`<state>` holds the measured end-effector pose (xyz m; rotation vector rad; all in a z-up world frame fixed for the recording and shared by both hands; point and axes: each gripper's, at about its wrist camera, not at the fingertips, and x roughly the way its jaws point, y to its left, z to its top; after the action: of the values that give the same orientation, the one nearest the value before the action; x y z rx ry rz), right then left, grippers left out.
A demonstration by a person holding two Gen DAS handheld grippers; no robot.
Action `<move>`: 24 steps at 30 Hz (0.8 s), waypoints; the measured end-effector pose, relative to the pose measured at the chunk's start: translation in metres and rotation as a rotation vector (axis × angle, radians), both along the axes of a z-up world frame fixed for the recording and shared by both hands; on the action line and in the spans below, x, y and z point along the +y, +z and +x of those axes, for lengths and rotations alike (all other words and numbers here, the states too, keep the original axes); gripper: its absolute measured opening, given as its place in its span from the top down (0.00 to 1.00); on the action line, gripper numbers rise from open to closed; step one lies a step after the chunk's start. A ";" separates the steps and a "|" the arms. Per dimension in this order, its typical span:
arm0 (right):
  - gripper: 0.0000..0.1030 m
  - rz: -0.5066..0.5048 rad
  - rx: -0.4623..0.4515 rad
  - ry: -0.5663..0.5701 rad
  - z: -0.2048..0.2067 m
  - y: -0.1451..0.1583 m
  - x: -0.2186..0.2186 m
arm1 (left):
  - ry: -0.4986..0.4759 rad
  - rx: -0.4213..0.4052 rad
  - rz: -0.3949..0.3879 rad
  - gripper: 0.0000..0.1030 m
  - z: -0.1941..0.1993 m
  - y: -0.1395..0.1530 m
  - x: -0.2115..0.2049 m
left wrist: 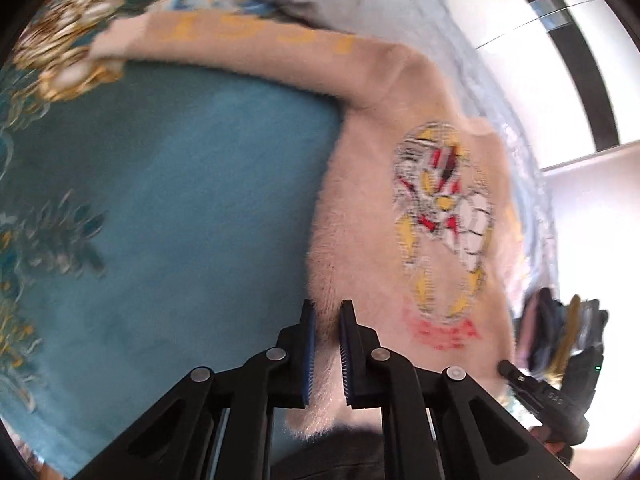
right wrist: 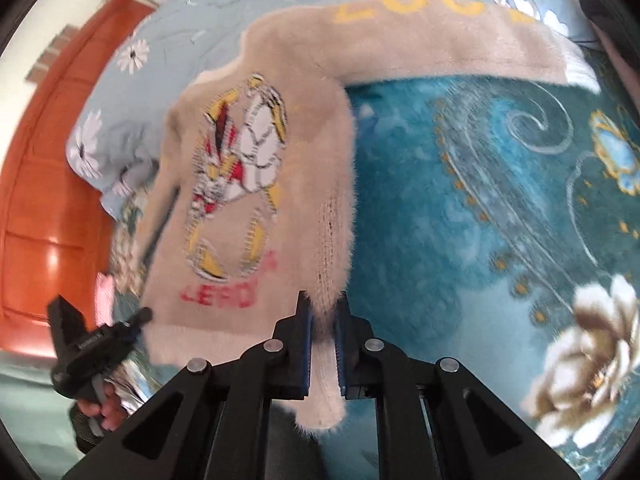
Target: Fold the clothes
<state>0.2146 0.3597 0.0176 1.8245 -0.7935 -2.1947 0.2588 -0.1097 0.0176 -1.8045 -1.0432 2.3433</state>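
Both claws, left (left wrist: 328, 314) and right (right wrist: 322, 306), pinch the sweater's (left wrist: 404, 208) bottom corners; it lies unfolded on the bed (left wrist: 180, 200), folding barely begun.

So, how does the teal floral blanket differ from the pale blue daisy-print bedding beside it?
The teal floral blanket is deep teal with gold scrolls and large cream flowers; the pale blue daisy-print bedding is light with small white daisies. The blanket lies fairly flat; the bedding is bunched. The fuzzy beige sweater, gripped by both grippers, overlaps both.
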 end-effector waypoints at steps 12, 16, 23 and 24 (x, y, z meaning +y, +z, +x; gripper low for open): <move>0.79 0.075 0.019 -0.014 0.016 0.003 -0.004 | -0.007 0.028 0.008 0.69 0.002 -0.004 -0.005; 0.61 0.082 0.097 -0.193 0.005 0.013 0.044 | 0.023 0.095 -0.037 0.44 0.001 0.017 -0.020; 0.51 0.080 0.104 -0.623 -0.043 -0.016 0.125 | 0.099 0.138 -0.093 0.40 -0.024 0.036 -0.038; 0.51 0.088 0.101 -0.663 -0.049 -0.021 0.131 | 0.109 0.139 -0.096 0.40 -0.029 0.035 -0.039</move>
<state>0.1658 0.4912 -0.0036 1.6214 -1.4643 -2.7093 0.2297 -0.1489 0.0524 -1.6236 -1.0533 2.5816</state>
